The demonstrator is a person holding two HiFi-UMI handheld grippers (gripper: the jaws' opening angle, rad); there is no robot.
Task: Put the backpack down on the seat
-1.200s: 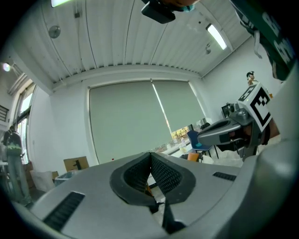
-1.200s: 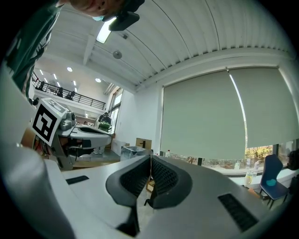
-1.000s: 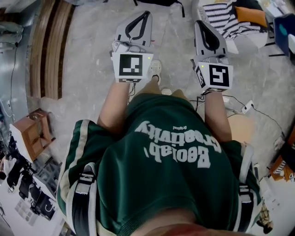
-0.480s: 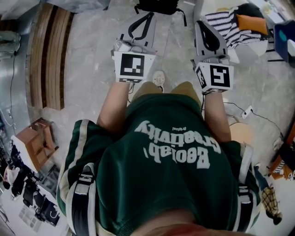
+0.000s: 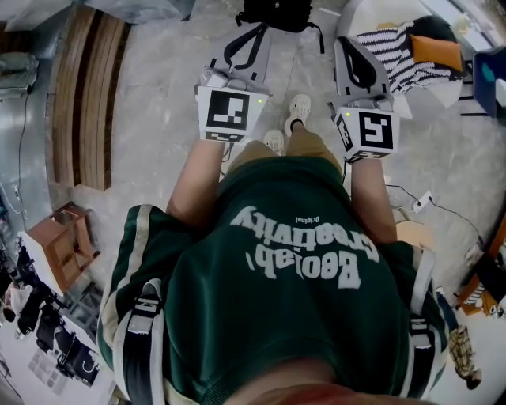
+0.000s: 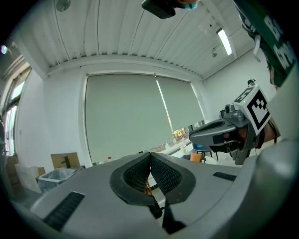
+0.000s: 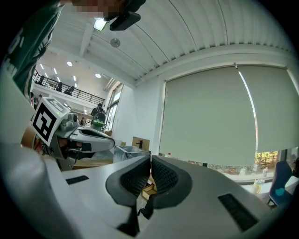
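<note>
Floor [image 5: 158, 119]: grey stone. It fills the head view around the person.
Blind [image 6: 131, 116]: pale and drawn down over a wide window. It fills the background of both gripper views.
Shirt [image 5: 292, 277]: dark green with white lettering, worn by the person. It covers the lower middle of the head view.
Planks [image 5: 91, 103]: a stack of wooden boards lying on the floor at the left.
Striped cloth [image 5: 395, 47]: black and white, at the upper right, with an orange cushion [image 5: 435, 49] just beside it.
Backpack [image 5: 273, 12]: black, with straps. It lies on the floor at the top edge of the head view and is partly cut off. It shows just beyond the tip of the left tool, and neither tool has hold of it.
Left tool [image 5: 253, 28] [image 6: 150, 158]: held forward over the floor, with its jaws fully together and nothing between the pads.
Right tool [image 5: 341, 39] [image 7: 150, 161]: held beside the left tool and apart from it, with its jaws fully together and nothing between them.
Shoes [image 5: 299, 107]: light coloured, on the floor between the two tools.
</note>
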